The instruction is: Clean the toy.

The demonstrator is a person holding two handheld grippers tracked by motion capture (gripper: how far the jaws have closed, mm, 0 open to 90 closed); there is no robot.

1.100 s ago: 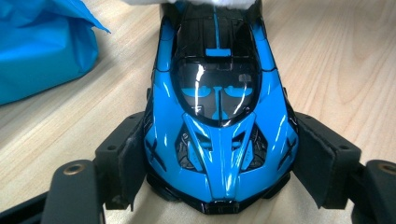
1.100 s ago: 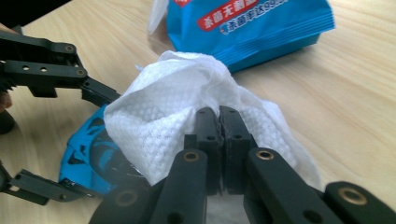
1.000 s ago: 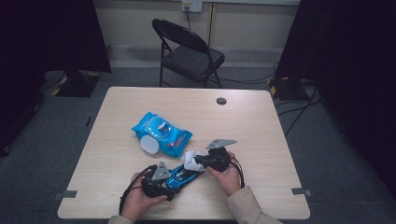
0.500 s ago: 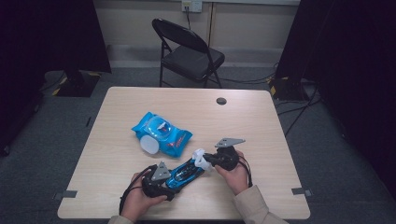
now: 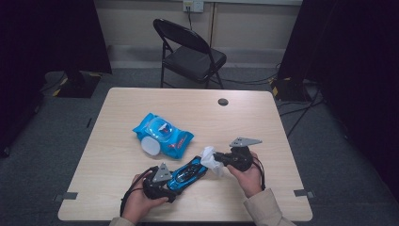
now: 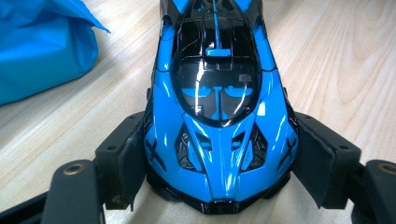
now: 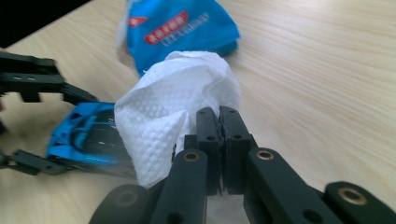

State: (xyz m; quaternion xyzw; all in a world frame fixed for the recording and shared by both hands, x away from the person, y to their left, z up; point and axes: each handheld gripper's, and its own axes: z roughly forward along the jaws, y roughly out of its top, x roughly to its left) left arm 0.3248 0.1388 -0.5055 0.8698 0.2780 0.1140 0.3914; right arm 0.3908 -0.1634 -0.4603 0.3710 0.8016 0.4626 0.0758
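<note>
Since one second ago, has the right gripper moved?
Yes. The right gripper, shut on the wipe, has slid rightward, off the car's end and away from the blue pack, which has stayed in place.

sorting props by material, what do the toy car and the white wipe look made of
Toy car: hard glossy blue and black shell, mirror-like glare; plastic or painted metal, cannot tell. White wipe: soft matte nonwoven-looking cloth, dotted embossing, crumpled folds.

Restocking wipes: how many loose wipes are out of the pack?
1: a white wipe pinched in the right gripper, beside the toy car. More may sit inside the blue pack.
</note>
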